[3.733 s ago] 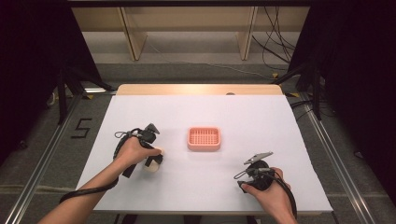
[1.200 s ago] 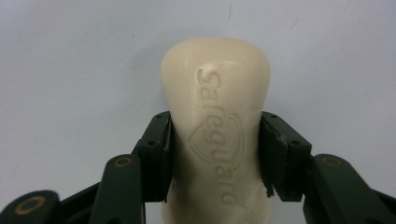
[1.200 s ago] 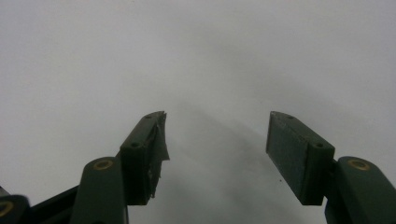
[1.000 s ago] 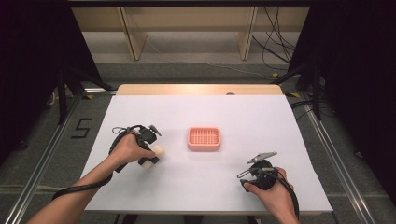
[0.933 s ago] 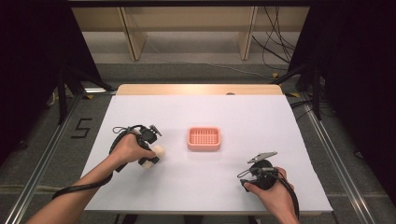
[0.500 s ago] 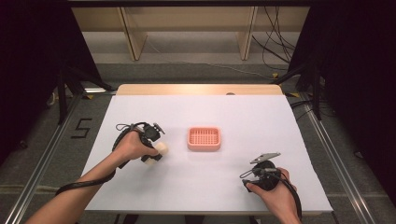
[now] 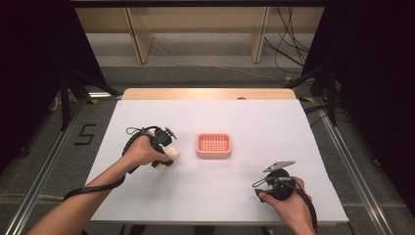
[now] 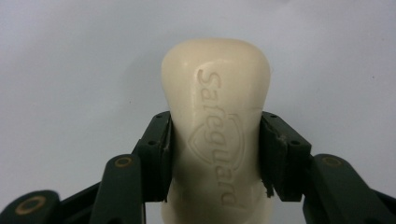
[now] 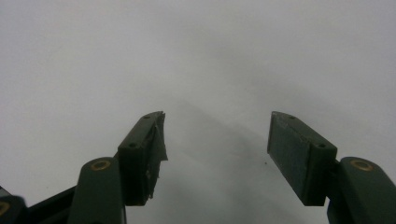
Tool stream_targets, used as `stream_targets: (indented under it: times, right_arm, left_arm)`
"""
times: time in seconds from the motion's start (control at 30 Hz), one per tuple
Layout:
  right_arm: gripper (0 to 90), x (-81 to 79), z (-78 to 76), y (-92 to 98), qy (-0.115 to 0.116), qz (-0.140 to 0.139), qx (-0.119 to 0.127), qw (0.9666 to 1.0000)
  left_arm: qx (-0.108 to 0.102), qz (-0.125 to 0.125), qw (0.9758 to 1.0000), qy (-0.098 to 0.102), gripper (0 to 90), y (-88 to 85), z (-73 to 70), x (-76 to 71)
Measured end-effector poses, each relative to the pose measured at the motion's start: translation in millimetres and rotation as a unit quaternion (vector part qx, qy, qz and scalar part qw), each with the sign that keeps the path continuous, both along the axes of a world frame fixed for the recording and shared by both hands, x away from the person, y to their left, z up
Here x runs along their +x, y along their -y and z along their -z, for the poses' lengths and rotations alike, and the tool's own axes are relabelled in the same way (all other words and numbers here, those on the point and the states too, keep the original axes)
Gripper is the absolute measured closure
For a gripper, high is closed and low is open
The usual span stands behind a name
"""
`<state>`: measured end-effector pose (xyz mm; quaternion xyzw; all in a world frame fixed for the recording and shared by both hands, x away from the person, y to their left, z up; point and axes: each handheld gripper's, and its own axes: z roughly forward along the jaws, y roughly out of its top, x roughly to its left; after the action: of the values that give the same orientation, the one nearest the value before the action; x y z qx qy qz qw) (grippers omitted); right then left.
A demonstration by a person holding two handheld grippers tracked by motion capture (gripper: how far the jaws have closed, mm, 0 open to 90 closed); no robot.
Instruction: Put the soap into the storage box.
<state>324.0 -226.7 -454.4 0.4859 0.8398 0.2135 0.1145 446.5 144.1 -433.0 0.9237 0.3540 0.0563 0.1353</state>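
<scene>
White bench point(image 7: 244, 117), bare around the work. Pink slotted tray point(image 7: 214, 145) sits mid-bench. Your left claw point(image 8: 215, 154) clamps a cream soap bar point(image 8: 217, 135) stamped "Safeguard", just left of the tray, not touching it. Your right claw point(image 9: 217, 154) gapes wide over bare bench at the near right.

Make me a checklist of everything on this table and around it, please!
Surface: white table, wooden strip at its far edge.
Job's things: cream soap bar stamped Safeguard; pink slatted soap dish at mid-table, with nothing in it.
Clutter: nothing seen.
Grippers: left gripper shut on the soap bar, left of the dish; right gripper open, holding nothing, near the table's front right.
Cables: a black cable trails from the left gripper; more cables on the floor behind.
Surroundings: wooden shelf frame, dark curtains, floor rails.
</scene>
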Motion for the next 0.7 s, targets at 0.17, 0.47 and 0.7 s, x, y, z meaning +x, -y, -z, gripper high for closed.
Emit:
stream_targets:
  times: [0.17,0.47,0.7]
  right_arm:
    - [37.4,0.7,-0.8,1.0,0.005,-0.003,0.001,1.0]
    - [37.3,0.3,-1.7,1.2,0.002,0.002,0.005,1.0]
    - [37.1,1.6,-0.4,1.7,0.007,-0.005,0.004,1.0]
  left_arm:
    - [-0.006,0.006,0.9999,0.007,49.0,3.7,-2.9,1.2]
    - [-0.011,0.009,0.9998,0.013,49.0,7.9,-7.2,3.4]
    - [-0.002,0.029,0.9994,0.016,49.0,13.5,-6.0,5.9]
